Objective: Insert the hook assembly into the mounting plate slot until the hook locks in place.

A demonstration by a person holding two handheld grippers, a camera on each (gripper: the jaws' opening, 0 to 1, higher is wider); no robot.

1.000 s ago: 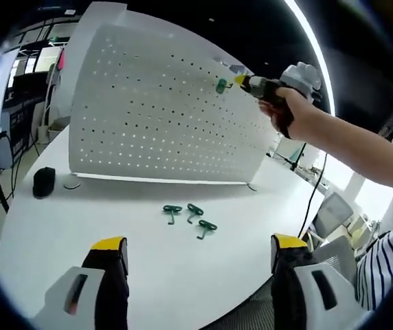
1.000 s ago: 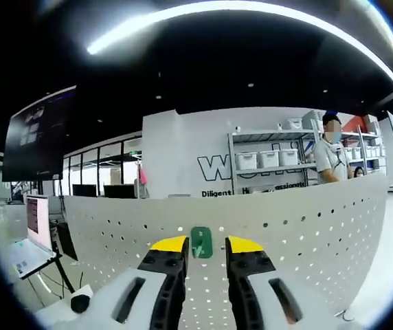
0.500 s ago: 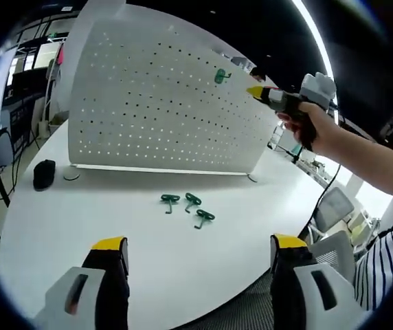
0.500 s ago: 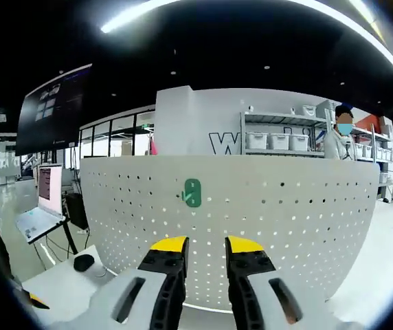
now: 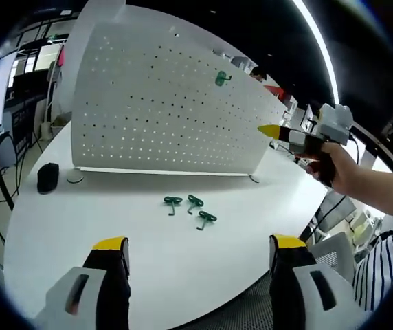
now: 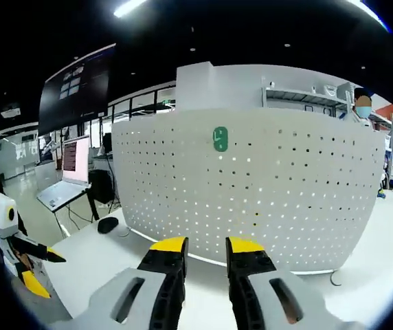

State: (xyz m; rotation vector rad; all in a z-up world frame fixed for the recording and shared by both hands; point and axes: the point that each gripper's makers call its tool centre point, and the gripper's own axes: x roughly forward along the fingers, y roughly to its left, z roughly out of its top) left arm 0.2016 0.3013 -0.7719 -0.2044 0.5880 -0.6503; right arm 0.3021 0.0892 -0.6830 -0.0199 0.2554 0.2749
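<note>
A white perforated mounting plate [image 5: 155, 110] stands upright on the white table [image 5: 80, 227]. One green hook [image 5: 220, 78] hangs high on it, and it is the same hook [image 6: 220, 138] that sits on the plate [image 6: 286, 185] ahead of my right gripper [image 6: 207, 246]. That gripper is well back from the plate, its jaws a narrow gap apart with nothing between them. A hand holds it at the right [image 5: 271, 130]. Three loose green hooks [image 5: 195, 202] lie on the table in front of the plate. My left gripper [image 5: 198, 244] is wide open over the near table.
A black mouse [image 5: 47, 177] lies left of the plate's foot. A laptop [image 6: 66, 192] stands on a stand beyond the table's left side. The left gripper [image 6: 25, 265] enters at the left edge. Shelves and a person [image 6: 363, 113] are behind the plate. The table's edge curves off at the right.
My right gripper has drawn back and down from the plate, leaving the green hook hanging on it. The left gripper has stayed wide open.
</note>
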